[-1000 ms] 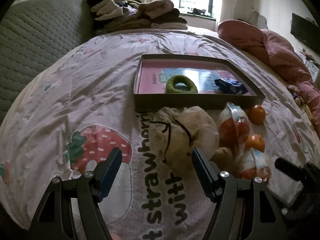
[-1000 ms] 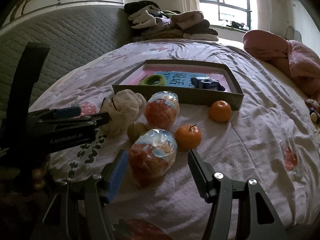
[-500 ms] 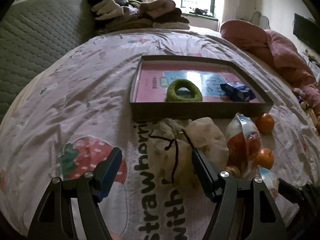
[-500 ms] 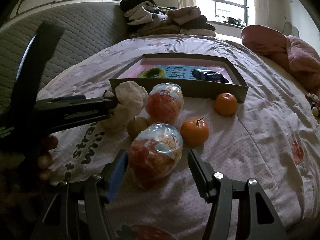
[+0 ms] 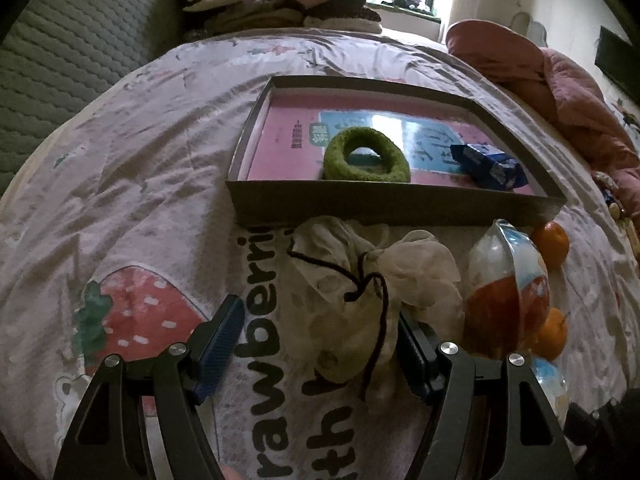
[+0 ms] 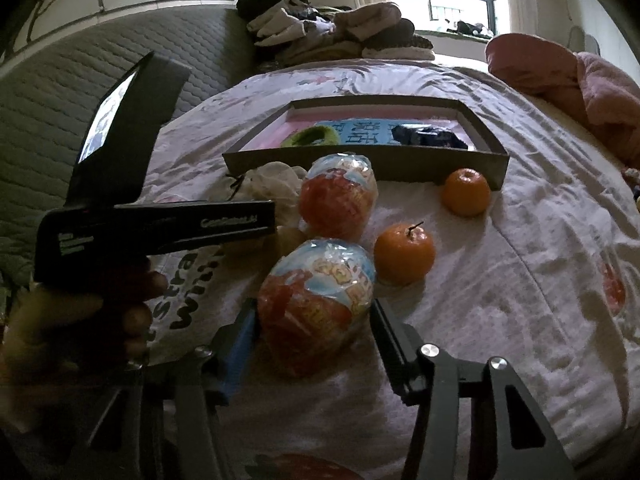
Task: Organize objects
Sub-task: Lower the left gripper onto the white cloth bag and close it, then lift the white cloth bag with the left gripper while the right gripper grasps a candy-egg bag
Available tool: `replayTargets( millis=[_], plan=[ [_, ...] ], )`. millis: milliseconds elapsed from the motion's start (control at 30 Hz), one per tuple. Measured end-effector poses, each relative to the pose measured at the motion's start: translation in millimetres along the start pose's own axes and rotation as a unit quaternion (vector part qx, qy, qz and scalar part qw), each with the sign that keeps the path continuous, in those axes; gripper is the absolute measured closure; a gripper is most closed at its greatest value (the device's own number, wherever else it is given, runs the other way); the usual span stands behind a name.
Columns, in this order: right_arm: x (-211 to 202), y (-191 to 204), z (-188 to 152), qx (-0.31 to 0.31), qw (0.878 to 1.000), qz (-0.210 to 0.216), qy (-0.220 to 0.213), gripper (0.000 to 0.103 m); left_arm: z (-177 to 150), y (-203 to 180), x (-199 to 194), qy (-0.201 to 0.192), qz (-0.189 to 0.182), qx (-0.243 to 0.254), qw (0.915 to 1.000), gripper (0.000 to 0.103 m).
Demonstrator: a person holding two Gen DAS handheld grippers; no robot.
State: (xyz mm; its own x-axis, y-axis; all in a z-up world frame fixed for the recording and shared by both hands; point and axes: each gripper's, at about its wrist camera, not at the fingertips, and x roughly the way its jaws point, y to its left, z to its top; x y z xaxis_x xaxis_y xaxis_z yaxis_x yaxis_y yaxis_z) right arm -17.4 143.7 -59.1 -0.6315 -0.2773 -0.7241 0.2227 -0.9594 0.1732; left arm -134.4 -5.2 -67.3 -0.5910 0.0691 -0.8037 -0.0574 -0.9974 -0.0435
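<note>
On the left, a quilted grey headboard [image 5: 72, 60] backs a bed spread [image 5: 132, 184] of soft, wrinkled pale fabric printed with strawberries and bold black lettering. The left hand-held gripper [image 5: 320, 344] hangs over it with its jaws wide apart, blue ribbed pads facing in; between them sits a crumpled cream cloth pouch [image 5: 360, 280], lumpy, with a dark drawstring cord trailing across it. The right-hand pad is at the pouch's edge, the left one well clear, so nothing is gripped. Just behind the pouch lies a shallow, rectangular cardboard tray [image 5: 392, 204] lined in glossy pink and blue, holding a fuzzy green ring [image 5: 366, 158] and a shiny blue wrapped snack [image 5: 488, 166].

Moving right, the right hand-held gripper [image 6: 316, 316] is closing around a rounded, crinkly plastic-wrapped orange packet [image 6: 316, 300] resting on the bed; whether the pads touch it yet, I cannot tell. A second such packet [image 6: 338, 198] stands just behind, near the tray wall. Two smooth round tangerines [image 6: 404, 254] sit beside them, one stalked, one by the tray's corner. A rumpled pink quilt [image 6: 568, 80] fills the far right, folded clothes [image 6: 340, 34] piled at the head.
</note>
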Motion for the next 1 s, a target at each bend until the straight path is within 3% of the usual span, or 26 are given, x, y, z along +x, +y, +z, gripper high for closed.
replayTargets(
  millis=[133,200,267,433,700,1000],
  plan=[
    [0.2,-5.3,0.5,0.018,1.0,0.015,0.001,0.048,4.5,-2.1,3.8,0.001,0.0,-0.001,1.0,0.03],
    [-2.0,-6.5,-0.1,0.021,1.0,0.02,-0.001,0.048,4.8,-2.5,3.8,0.001,-0.001,-0.001,1.0,0.035],
    [-4.6,-7.4,-0.4,0.02,1.0,0.022,-0.004,0.048,5.0,-4.1,2.1,-0.001,-0.005,0.001,1.0,0.056],
    [-9.8,-7.1,0.6,0.015,1.0,0.024,-0.012,0.048,3.6,-9.7,-1.1,-0.002,-0.004,0.016,0.9999,0.081],
    [-18.2,-7.3,5.0,0.004,0.999,0.019,-0.031,0.048,1.6,-5.5,-17.8,-0.011,-0.031,0.0,0.9995,0.086],
    [-26.8,-9.1,10.0,-0.005,0.999,0.018,-0.049,0.048,-4.5,-0.6,-51.2,-0.049,-0.053,0.0,0.9974,0.086]
  ],
)
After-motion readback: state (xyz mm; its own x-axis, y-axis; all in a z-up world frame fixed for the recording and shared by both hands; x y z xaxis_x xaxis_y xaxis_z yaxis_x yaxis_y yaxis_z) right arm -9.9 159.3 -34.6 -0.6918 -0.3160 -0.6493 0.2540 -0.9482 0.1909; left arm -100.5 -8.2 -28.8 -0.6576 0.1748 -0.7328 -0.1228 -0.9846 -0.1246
